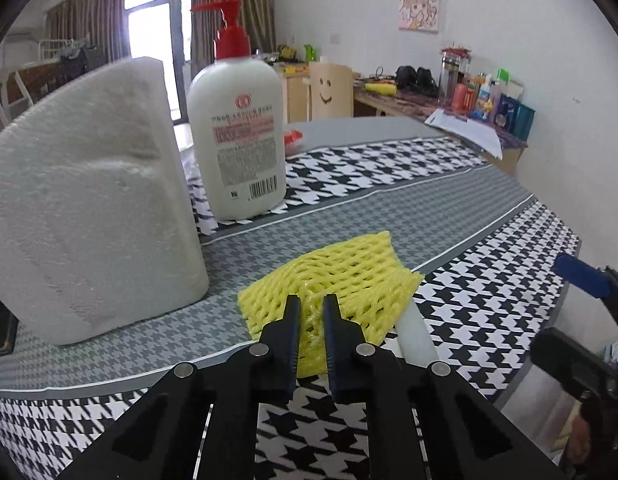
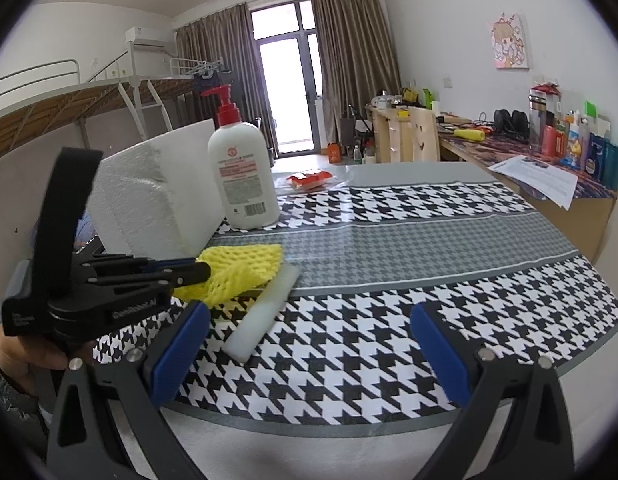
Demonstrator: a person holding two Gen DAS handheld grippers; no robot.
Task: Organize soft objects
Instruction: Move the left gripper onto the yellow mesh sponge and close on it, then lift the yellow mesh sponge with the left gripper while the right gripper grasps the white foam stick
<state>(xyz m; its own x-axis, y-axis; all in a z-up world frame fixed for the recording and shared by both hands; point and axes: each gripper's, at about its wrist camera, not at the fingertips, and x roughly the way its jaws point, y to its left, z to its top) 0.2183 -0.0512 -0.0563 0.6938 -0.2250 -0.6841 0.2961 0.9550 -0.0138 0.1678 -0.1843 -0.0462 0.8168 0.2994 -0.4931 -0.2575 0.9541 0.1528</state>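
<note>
One yellow foam net (image 1: pixel 341 276) is pinched at its near edge between the two black fingers of the left gripper (image 1: pixel 312 300), whose jaws are clenched on it with the mesh bunched between the tips. In the left wrist view the net sits just past the centre toward 6 o'clock, lying across the border between the grey band and the black-and-white houndstooth band of the tablecloth (image 1: pixel 449 216). One white foam strip (image 1: pixel 419 338) lies flat on the cloth, its far end tucked under the net's right side, at about 5 o'clock from the net. One large white foam block (image 1: pixel 89 200) stands upright at 9 o'clock, near the net but apart from it. One white pump bottle (image 1: pixel 239 136) with a red pump head stands upright at 11 o'clock, just beside the block.

In the right wrist view the right gripper (image 2: pixel 309 354) is seen released, its two blue-padded fingers (image 2: pixel 441 354) spread wide with nothing between them, only bare cloth. One small red packet (image 2: pixel 309 179) lies far back on the table. Part of a hand (image 2: pixel 25 354) is seen under the left gripper's body at 8 o'clock.
</note>
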